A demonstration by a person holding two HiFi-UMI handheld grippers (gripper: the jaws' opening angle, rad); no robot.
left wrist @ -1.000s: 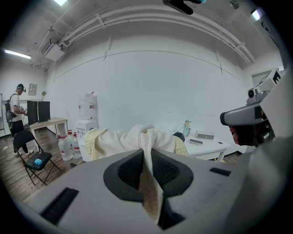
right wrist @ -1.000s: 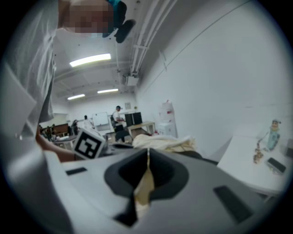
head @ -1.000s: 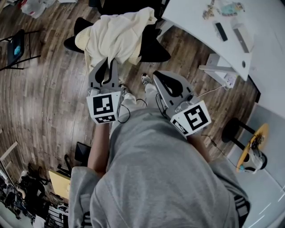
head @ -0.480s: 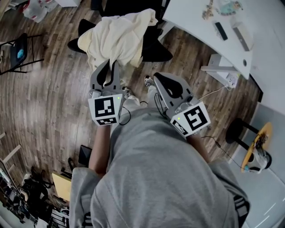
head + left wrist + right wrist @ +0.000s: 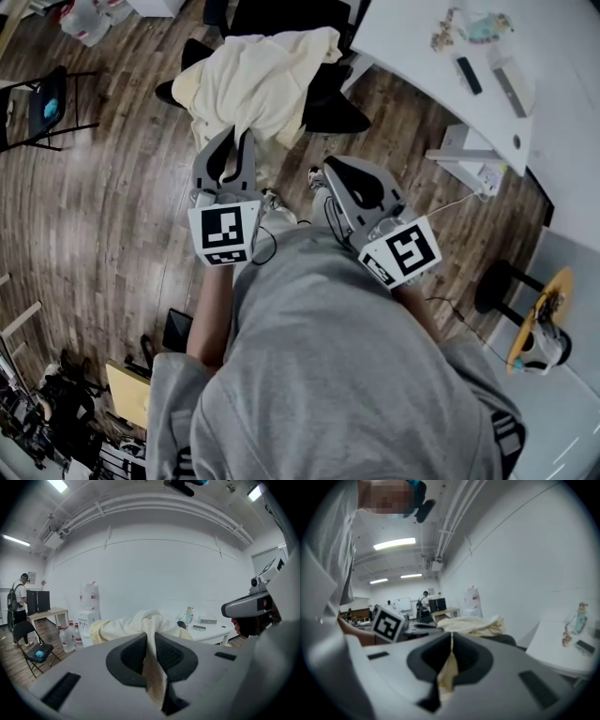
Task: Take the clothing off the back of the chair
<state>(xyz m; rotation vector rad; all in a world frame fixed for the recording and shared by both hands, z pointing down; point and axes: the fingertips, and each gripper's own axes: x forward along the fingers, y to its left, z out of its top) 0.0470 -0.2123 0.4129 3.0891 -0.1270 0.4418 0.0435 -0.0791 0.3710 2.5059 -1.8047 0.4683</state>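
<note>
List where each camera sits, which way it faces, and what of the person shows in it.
Head view: on the person's head, facing steeply down at the cream clothing on the chair; grey sweatshirt, forearms, left gripper and right gripper show.
Left gripper view: on the left gripper, facing the chair along shut jaws pinching the clothing.
Right gripper view: on the right gripper, facing likewise, jaws shut on a cream strip; the left gripper's marker cube shows.
Shared: both gripper views show the clothing and table.

A grey short-sleeved shirt covers the person, and the grey left gripper and right gripper each carry a white cube with black square markers.
</note>
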